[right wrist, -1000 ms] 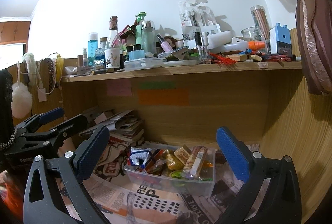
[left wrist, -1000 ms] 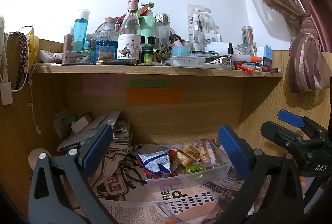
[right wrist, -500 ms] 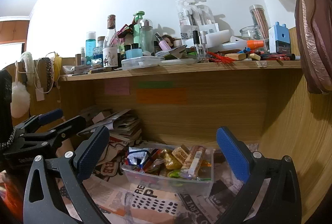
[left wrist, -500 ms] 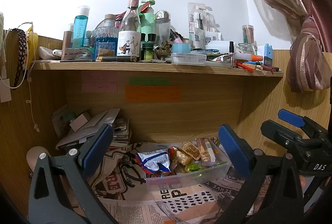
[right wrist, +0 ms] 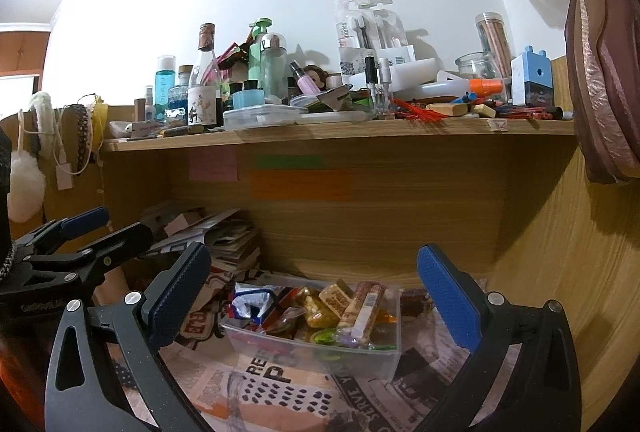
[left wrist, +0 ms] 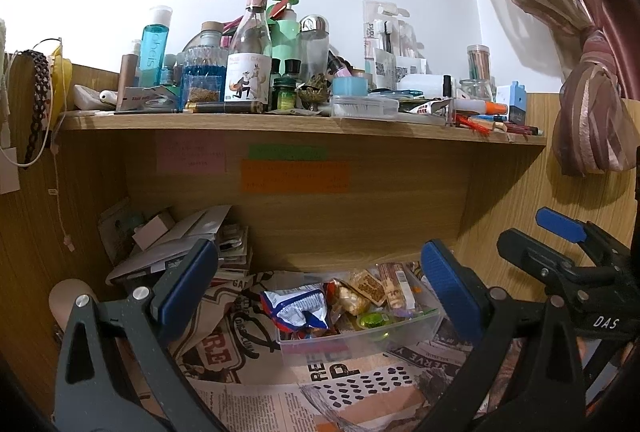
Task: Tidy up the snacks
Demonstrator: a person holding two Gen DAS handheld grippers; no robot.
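Note:
A clear plastic bin (left wrist: 424,328) full of snacks sits on newspaper in the desk nook; it also shows in the right wrist view (right wrist: 394,346). Inside lie a blue-white chip bag (left wrist: 298,308), wrapped bars (left wrist: 394,284) and a green candy (left wrist: 372,320). My left gripper (left wrist: 320,284) is open and empty, held back from the bin. My right gripper (right wrist: 316,290) is open and empty, also short of the bin. Each gripper shows at the edge of the other's view.
A wooden shelf (left wrist: 304,122) above the nook is crowded with bottles, jars and stationery. A pile of papers and boxes (left wrist: 168,236) lies at the nook's back left. Newspaper (left wrist: 280,392) covers the desk. A tied curtain (left wrist: 592,120) hangs right.
Both views have shifted slightly, so the shelf sits a little lower and the bin a little lower in frame. Both grippers stay open and empty.

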